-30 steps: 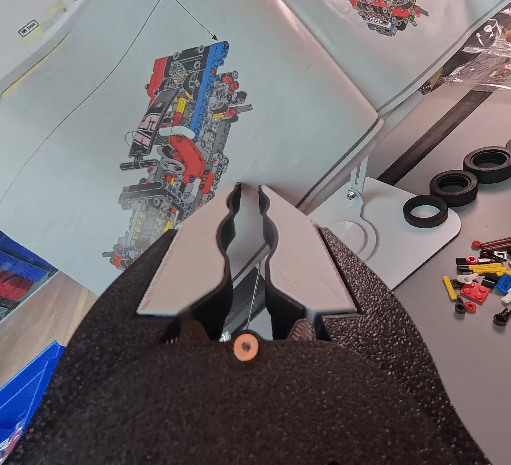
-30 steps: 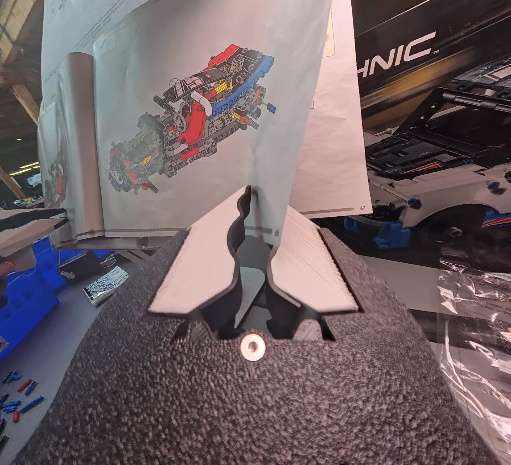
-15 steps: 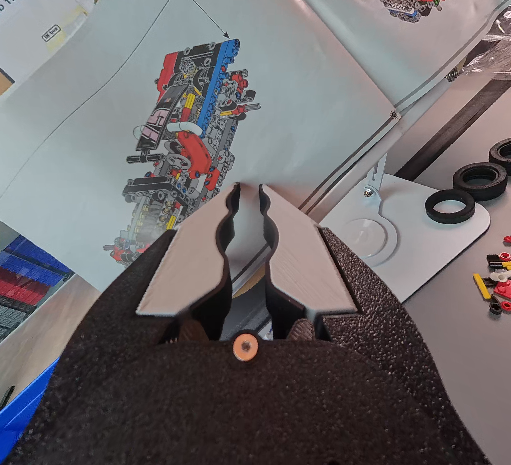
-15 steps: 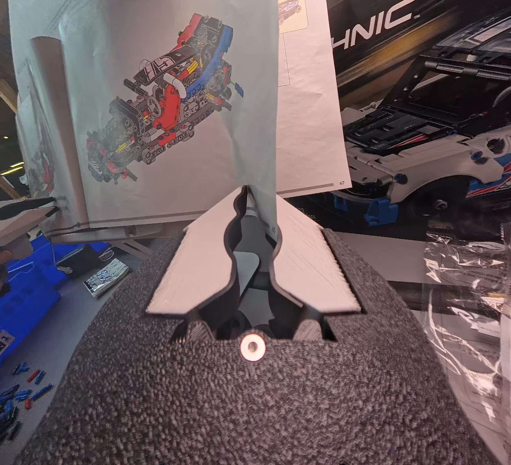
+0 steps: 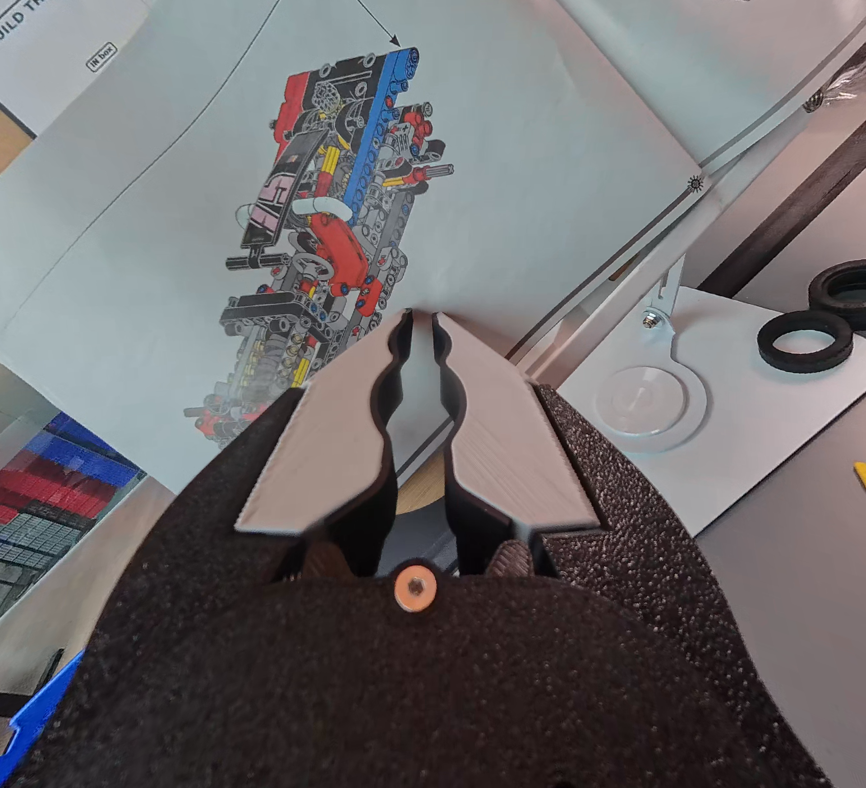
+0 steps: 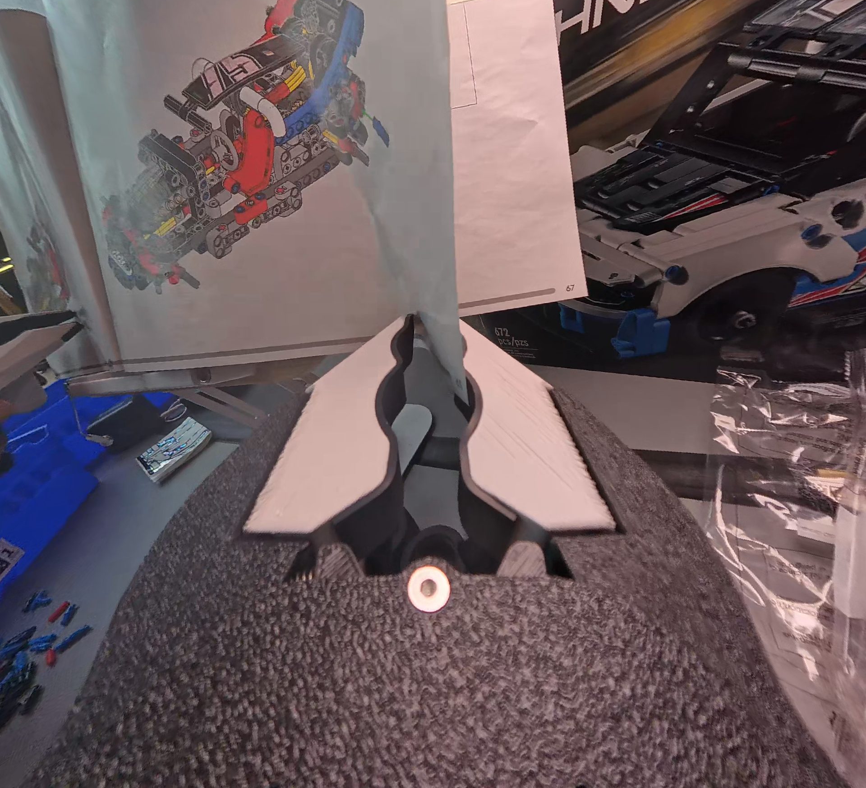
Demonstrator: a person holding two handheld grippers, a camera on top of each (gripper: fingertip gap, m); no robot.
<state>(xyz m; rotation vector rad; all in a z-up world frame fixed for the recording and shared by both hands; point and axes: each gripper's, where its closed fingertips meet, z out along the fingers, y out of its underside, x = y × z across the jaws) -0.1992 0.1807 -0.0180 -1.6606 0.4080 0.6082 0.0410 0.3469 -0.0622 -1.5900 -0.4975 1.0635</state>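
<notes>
**Two tools at an open instruction booklet on a stand**

The right tool point(image 6: 433, 320) is clamped on the lower corner of a loose page point(image 6: 262, 109) of the booklet. The page stands upright from the fingertips, its printed side showing a drawing of a red, blue and black brick-built car frame, and its free edge runs up the middle of the right wrist view. The paper puckers slightly just above the grip. Behind it lies the next page point(image 6: 511, 156), pale and flat, and behind that a large dark toy box point(image 6: 703, 109) with a picture of a white car. A crumpled clear plastic bag point(image 6: 787, 507) lies on the counter point(image 6: 609, 395) to the right. To the left, small blue and red pegs point(image 6: 42, 639) are scattered on the counter, near a small shiny leaflet point(image 6: 173, 449) and a blue tray point(image 6: 37, 484).

The left tool point(image 5: 421, 313) points at the other face of the booklet, with its tips at or almost at the page surface point(image 5: 539, 156), just below the same kind of car drawing. Its fingers are nearly together, with a narrow gap between them; nothing is seen gripped in the gap. The booklet rests on a white metal stand point(image 5: 731, 447), whose flat base sits on the counter. One black rubber tyre point(image 5: 803, 346) lies on the base's corner, and another tyre point(image 5: 843, 287) lies just beyond it.
</notes>
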